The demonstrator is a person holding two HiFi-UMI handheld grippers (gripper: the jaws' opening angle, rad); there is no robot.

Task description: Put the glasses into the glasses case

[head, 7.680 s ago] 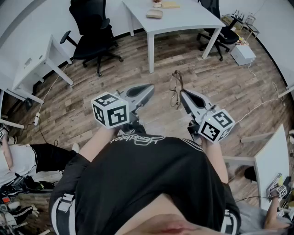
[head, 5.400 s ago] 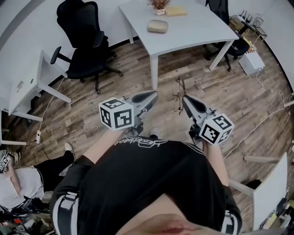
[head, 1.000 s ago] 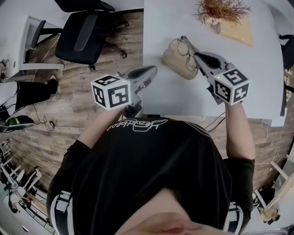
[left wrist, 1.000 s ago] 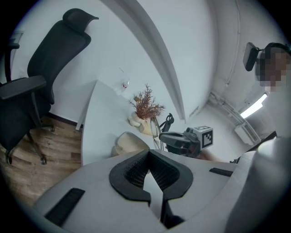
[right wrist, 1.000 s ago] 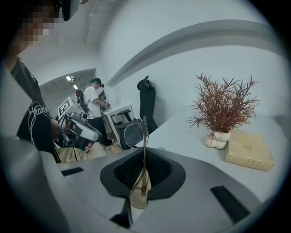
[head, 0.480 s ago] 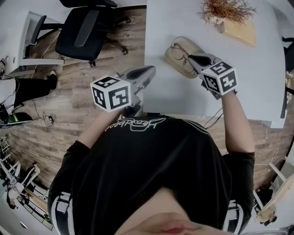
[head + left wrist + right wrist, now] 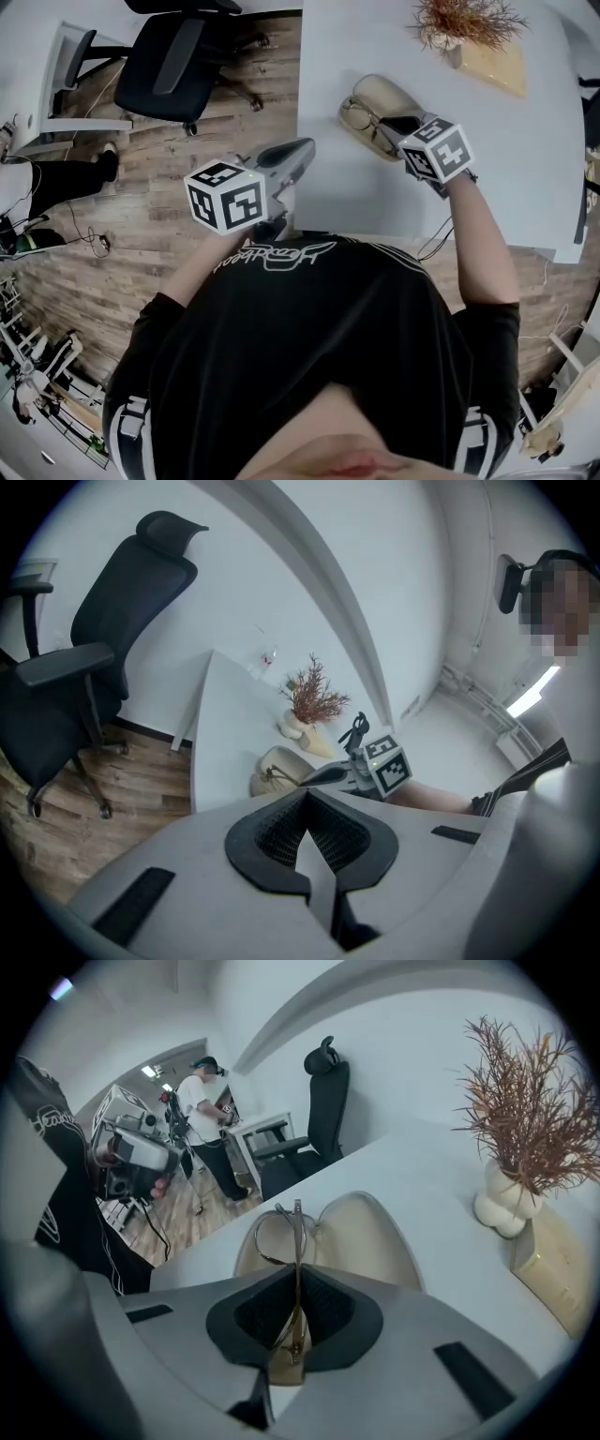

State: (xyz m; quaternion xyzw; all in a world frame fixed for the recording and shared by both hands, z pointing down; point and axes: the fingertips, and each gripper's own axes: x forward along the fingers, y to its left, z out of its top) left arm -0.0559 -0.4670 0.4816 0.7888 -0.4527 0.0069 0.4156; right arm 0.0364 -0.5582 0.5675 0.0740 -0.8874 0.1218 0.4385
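The beige glasses case [image 7: 377, 94] lies open on the white table [image 7: 506, 187]. My right gripper [image 7: 392, 123] points steeply down over it, shut on the thin wire-framed glasses [image 7: 360, 117]. In the right gripper view the glasses [image 7: 281, 1230] stand on edge between the pads of the right gripper [image 7: 297, 1283], lenses over the left half of the case [image 7: 370, 1237]. My left gripper [image 7: 305, 147] hangs shut and empty near the table's left edge, apart from the case. The left gripper view shows the case [image 7: 281, 764] and the right gripper [image 7: 323, 775] ahead of the left gripper [image 7: 302, 829].
A dried plant in a white vase [image 7: 511, 1206] and a pale yellow box [image 7: 553, 1279] stand at the back of the table. A black office chair [image 7: 178, 66] is on the wooden floor to the left. Another person [image 7: 206, 1101] stands far behind.
My right gripper has come down with the glasses onto the open case, tilting more steeply. The left gripper has stayed in place.
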